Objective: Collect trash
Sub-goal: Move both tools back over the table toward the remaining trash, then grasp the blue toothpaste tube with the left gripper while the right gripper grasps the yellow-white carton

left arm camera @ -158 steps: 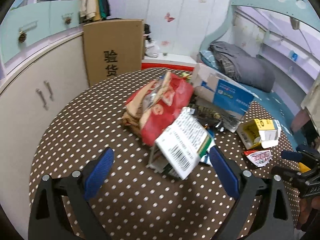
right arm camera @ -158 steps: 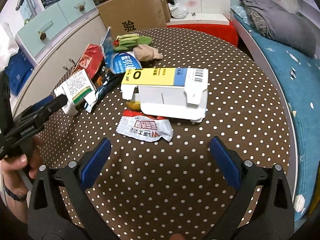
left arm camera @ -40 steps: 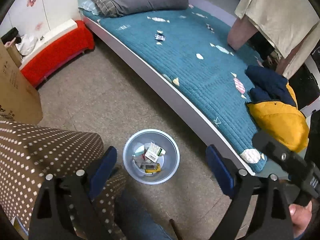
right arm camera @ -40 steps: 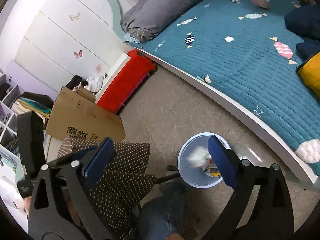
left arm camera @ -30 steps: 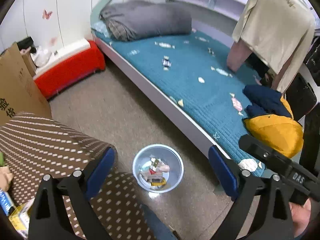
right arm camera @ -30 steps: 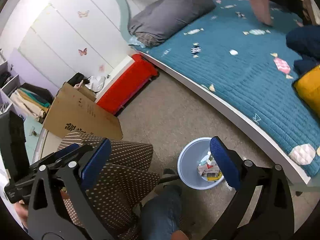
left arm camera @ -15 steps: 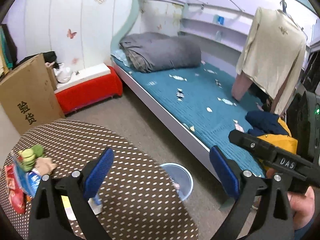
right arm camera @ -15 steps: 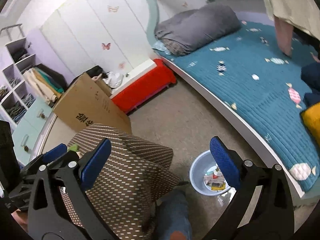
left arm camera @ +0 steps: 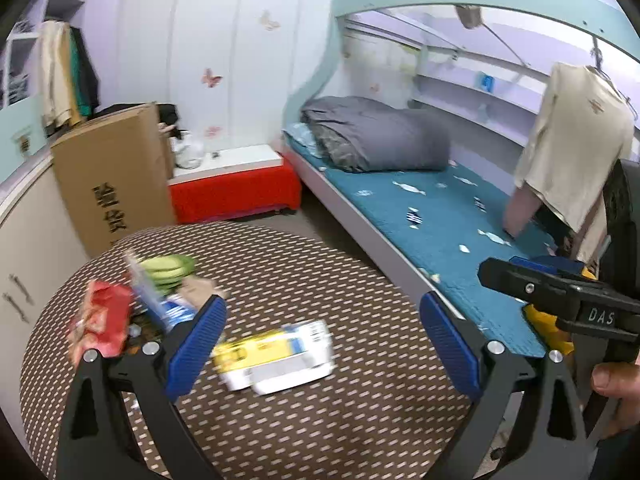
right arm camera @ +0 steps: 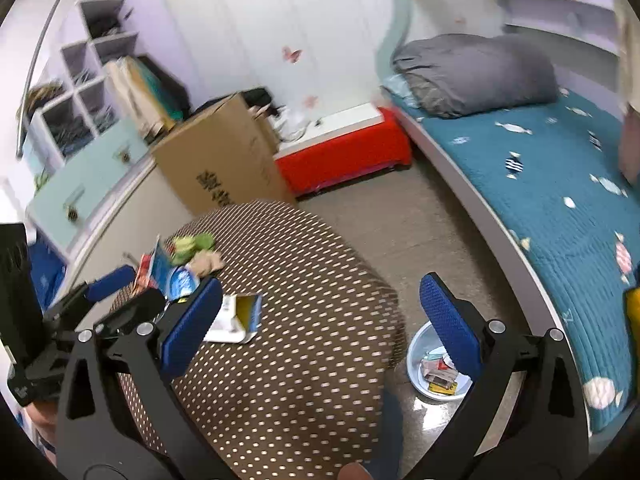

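Note:
Trash lies on the round brown dotted table [left arm camera: 320, 412]: a yellow and white carton [left arm camera: 276, 356], a red bag [left arm camera: 104, 320], a blue and white packet [left arm camera: 160, 304] and green items [left arm camera: 168, 266]. My left gripper [left arm camera: 320, 344] is open and empty above the table, the carton between its fingers in view. My right gripper [right arm camera: 316, 320] is open and empty, higher up over the table's right edge. The pale blue trash bin [right arm camera: 434, 372] stands on the floor right of the table [right arm camera: 300, 340], with wrappers inside. The carton also shows in the right wrist view [right arm camera: 236, 318].
A cardboard box [left arm camera: 108, 176] stands behind the table, a red bench [left arm camera: 236, 192] beside it. A bed with a teal cover [left arm camera: 440, 220] runs along the right. Cabinets [right arm camera: 92, 184] line the left wall. The other gripper shows at the right [left arm camera: 560, 300].
Both grippers have swung up and left, away from the bin and back toward the table. The table's trash has come into the left wrist view. Both stay open and empty.

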Demonstrator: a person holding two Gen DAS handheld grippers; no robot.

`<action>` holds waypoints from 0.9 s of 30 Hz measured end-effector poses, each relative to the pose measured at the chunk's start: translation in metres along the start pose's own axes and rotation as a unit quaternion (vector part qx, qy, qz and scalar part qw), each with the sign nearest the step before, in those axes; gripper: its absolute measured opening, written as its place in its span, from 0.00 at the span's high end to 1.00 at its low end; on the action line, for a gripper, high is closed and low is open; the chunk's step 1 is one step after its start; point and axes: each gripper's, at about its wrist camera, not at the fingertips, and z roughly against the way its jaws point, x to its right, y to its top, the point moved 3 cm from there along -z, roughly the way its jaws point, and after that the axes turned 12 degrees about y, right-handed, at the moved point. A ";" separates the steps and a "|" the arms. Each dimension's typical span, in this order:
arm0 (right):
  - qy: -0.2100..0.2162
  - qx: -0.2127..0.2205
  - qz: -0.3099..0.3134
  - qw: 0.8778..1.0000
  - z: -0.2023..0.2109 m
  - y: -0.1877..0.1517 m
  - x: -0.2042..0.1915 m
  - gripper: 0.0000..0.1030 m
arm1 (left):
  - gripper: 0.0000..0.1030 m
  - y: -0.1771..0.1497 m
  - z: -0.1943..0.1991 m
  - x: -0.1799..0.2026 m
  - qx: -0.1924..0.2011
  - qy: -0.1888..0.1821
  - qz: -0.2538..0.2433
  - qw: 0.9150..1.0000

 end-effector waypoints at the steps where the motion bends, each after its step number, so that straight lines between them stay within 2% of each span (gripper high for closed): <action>1: 0.003 -0.006 0.007 1.000 -0.004 -0.002 -0.006 0.06 | 0.08 -0.003 0.000 -0.007 -0.002 0.005 0.005 1.000; 8: 0.025 -0.053 0.053 0.997 -0.042 -0.015 -0.043 0.06 | 0.08 -0.031 -0.002 -0.066 -0.023 0.034 0.053 0.998; 14: 0.040 -0.102 0.101 0.989 -0.074 -0.028 -0.063 0.06 | 0.08 -0.050 -0.006 -0.100 -0.038 0.055 0.069 0.995; 20: 0.058 -0.157 0.142 0.976 -0.108 -0.044 -0.073 0.06 | 0.08 -0.070 -0.025 -0.125 -0.066 0.072 0.076 0.992; 26: 0.071 -0.195 0.205 0.957 -0.138 -0.046 -0.079 0.06 | 0.08 -0.078 -0.059 -0.135 -0.101 0.071 0.058 0.991; 27: 0.074 -0.206 0.221 0.950 -0.144 -0.046 -0.081 0.06 | 0.08 -0.078 -0.065 -0.135 -0.106 0.071 0.053 0.990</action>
